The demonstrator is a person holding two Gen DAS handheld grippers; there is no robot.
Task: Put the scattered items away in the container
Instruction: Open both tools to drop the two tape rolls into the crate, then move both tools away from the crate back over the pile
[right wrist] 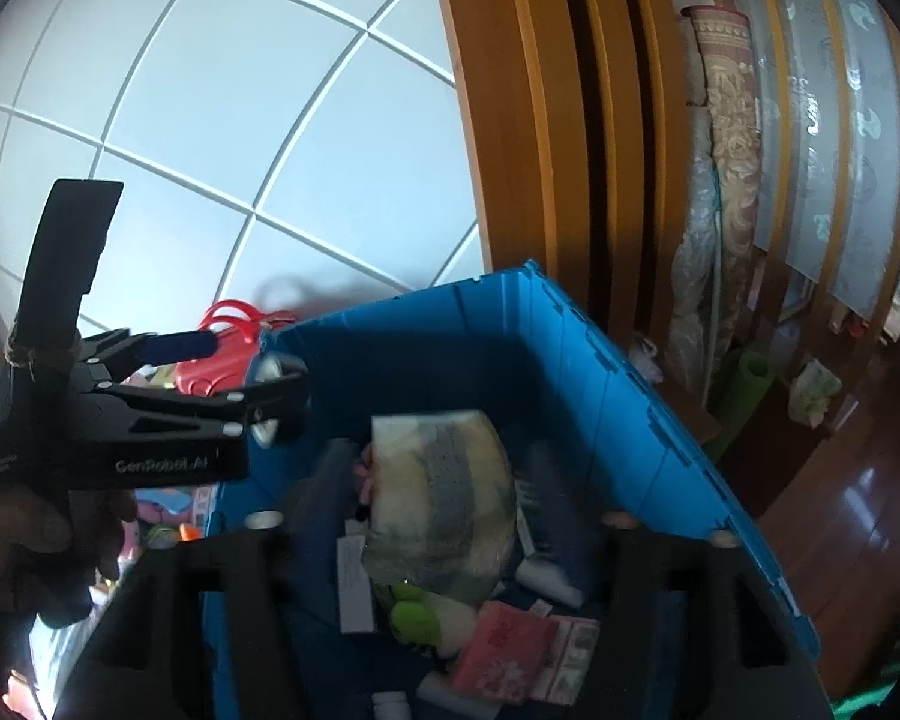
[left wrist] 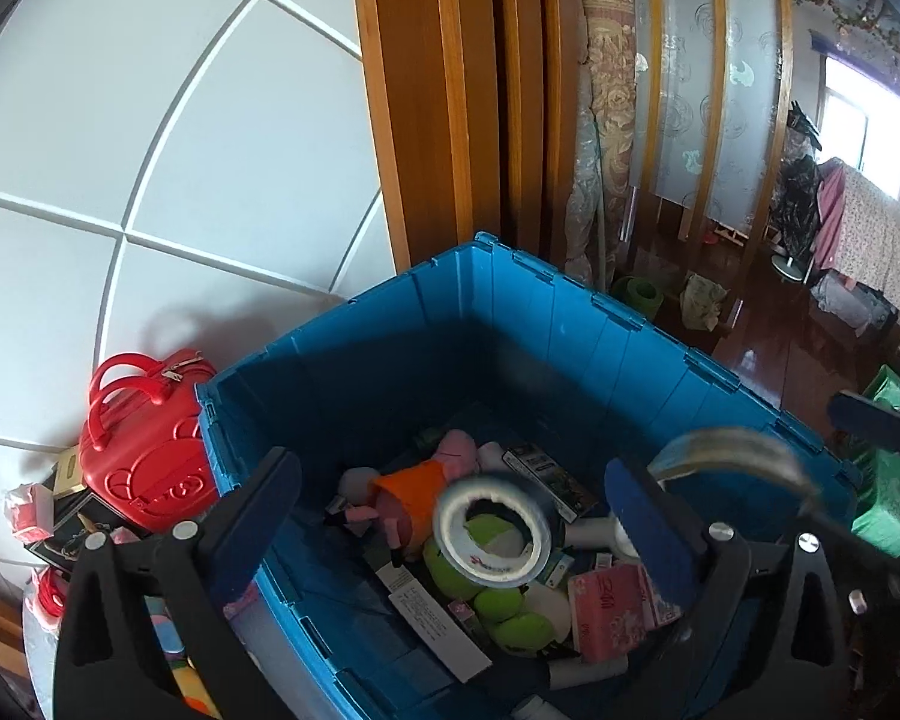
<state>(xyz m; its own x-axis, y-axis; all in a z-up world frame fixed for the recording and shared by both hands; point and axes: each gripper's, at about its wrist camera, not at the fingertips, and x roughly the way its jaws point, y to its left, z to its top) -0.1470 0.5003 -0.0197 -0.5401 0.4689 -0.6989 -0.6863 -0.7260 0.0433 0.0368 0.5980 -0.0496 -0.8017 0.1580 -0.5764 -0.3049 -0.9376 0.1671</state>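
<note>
The blue bin [left wrist: 570,324] stands below both grippers and holds several items: a pink plush in an orange dress [left wrist: 417,495], a green plush [left wrist: 498,606] and a pink tissue pack [left wrist: 609,606]. My left gripper [left wrist: 456,522] is open above it. A grey tape roll [left wrist: 491,531] hangs loose between its fingers, touching neither pad. In the right wrist view my right gripper [right wrist: 456,570] is open too, with a blurred pale packet [right wrist: 444,498] free between its fingers over the bin [right wrist: 600,384]. The left gripper [right wrist: 252,363] shows there from the side, a hand on its grip.
A red handbag-shaped case [left wrist: 144,456] leans against the bin's left wall, with small boxes and packets scattered beside it. A white tiled wall and a wooden door frame [left wrist: 426,120] rise behind. A green plastic thing [left wrist: 888,510] sits right of the bin on the dark wood floor.
</note>
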